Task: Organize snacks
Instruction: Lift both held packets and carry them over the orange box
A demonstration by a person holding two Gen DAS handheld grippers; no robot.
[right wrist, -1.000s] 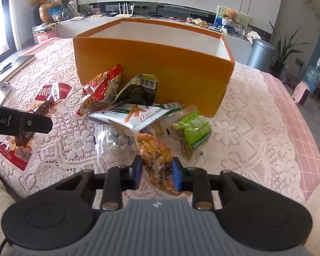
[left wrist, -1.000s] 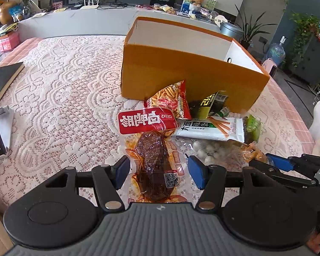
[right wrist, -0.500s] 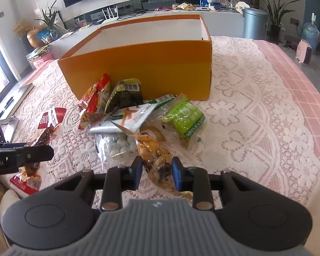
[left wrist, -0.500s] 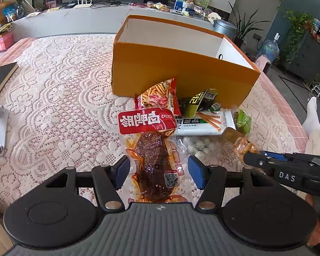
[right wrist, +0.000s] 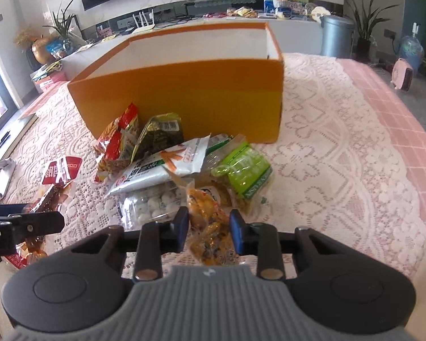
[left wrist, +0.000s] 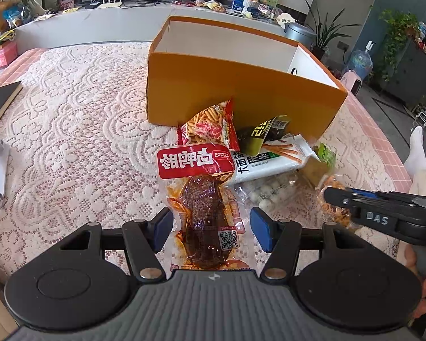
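Note:
A vacuum pack of braised duck leg with a red header lies on the lace cloth. My left gripper stands open astride it, its pads clear of both sides. My right gripper is closing, and its blue pads press on a clear packet of orange-brown snack mix. From the left wrist view, that right gripper reaches in from the right onto the same packet. The open orange box stands behind the pile, and what I see of its inside is bare white.
Heaped against the box are a red noodle-snack bag, a dark seaweed packet, a white stick-snack bag, a clear pack of white balls and a green packet. A dark board lies at the left edge.
The right gripper has rolled and shifted sideways, its jaws narrowing on the orange snack packet. The left gripper stays open over the duck pack.

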